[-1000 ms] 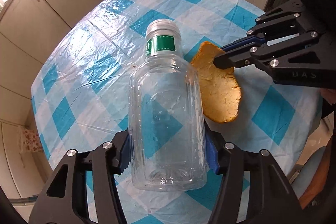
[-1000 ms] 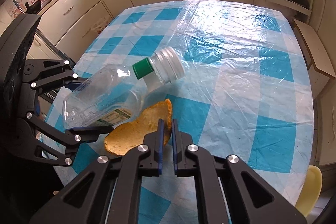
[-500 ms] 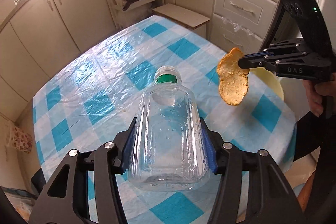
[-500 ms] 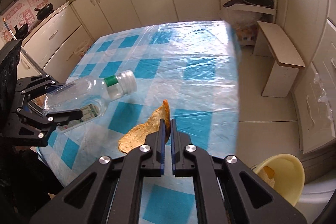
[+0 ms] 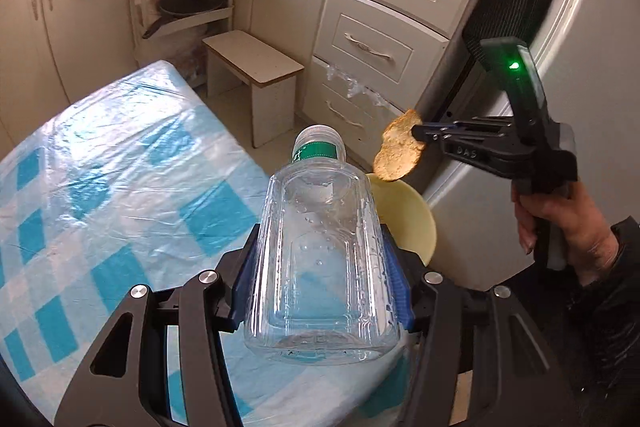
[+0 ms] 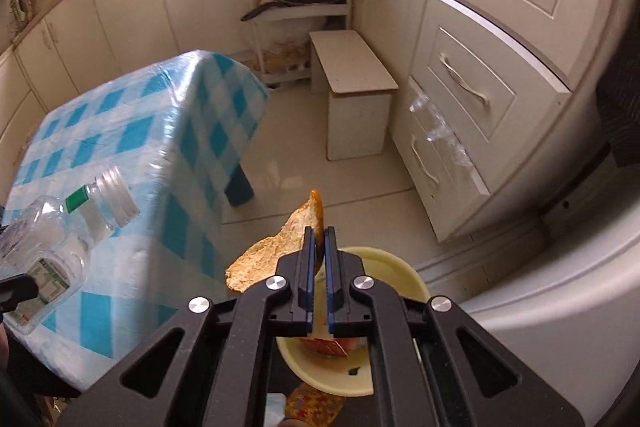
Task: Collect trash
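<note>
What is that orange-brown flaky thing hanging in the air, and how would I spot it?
Start at the table with the blue-and-white checked cloth and look past its edge to the pale yellow bin on the floor. Just above the bin, the right claw is shut on a curled piece of orange peel. Unlike the clear plastic bottle in the left claw, it is thin, rough and orange-brown.

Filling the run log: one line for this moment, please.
left gripper: shut on clear plastic bottle | right gripper: shut on orange peel | above yellow bin
</note>
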Available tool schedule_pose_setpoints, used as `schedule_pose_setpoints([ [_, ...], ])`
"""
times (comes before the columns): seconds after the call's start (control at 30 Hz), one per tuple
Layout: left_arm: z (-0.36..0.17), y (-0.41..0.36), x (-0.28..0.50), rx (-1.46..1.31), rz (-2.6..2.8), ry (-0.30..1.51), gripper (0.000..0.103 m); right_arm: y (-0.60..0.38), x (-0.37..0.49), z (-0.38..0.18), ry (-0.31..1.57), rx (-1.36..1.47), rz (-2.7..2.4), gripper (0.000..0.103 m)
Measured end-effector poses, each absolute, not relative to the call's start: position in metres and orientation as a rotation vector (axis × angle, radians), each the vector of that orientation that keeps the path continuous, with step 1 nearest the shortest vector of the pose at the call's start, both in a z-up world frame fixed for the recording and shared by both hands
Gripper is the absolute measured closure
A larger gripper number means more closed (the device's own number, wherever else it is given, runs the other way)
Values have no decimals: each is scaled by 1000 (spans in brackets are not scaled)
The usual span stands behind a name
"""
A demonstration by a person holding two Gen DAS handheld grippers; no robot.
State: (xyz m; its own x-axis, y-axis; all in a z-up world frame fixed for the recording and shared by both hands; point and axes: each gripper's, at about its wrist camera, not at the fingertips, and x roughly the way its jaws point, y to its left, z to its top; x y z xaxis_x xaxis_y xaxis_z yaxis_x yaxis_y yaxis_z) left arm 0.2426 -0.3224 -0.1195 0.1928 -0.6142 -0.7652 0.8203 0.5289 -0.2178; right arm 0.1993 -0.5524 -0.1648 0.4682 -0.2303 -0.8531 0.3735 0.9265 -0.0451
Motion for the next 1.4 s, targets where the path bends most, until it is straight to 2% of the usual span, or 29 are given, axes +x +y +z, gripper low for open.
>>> schedule_pose_setpoints([
  [0.07, -127, -346, 230, 255, -1037, 953, 51, -556, 202, -182, 1100, 136, -393, 97],
  [0.1, -131, -357, 224, 257, -1040, 965, 51, -560, 203, -192, 1146, 127, -411, 89],
  [0.13, -134, -370, 218, 259, -1040, 980, 51, -564, 202, -197, 1164, 123, -436, 62],
  [0.17, -138, -379, 213, 260, -1035, 996, 51, -569, 200, -197, 1153, 129, -466, 50],
  [0.2, -142, -389, 209, 260, -1024, 1013, 51, -574, 195, -191, 1130, 148, -479, 46],
  [0.37, -171, -429, 189, 271, -962, 1112, 51, -596, 161, -131, 875, 281, -557, 42],
  [0.47, -190, -456, 177, 302, -946, 1162, 50, -593, 143, -94, 710, 320, -530, 30],
  [0.53, -203, -472, 172, 313, -926, 1191, 50, -589, 137, -76, 635, 332, -499, 29],
  [0.77, -249, -528, 184, 280, -867, 1322, 49, -594, 144, -61, 586, 361, -427, 27],
  [0.8, -254, -534, 185, 282, -860, 1340, 47, -595, 146, -60, 588, 366, -421, 27],
  [0.83, -257, -537, 185, 287, -849, 1346, 41, -596, 146, -59, 587, 369, -419, 27],
  [0.93, -255, -537, 182, 301, -829, 1319, 28, -596, 143, -55, 573, 376, -416, 26],
  [1.17, -223, -502, 169, 334, -763, 1193, 25, -595, 131, -44, 499, 398, -445, 17],
  [1.4, -155, -405, 138, 370, -641, 949, 14, -559, 120, -26, 437, 323, -414, 7],
])
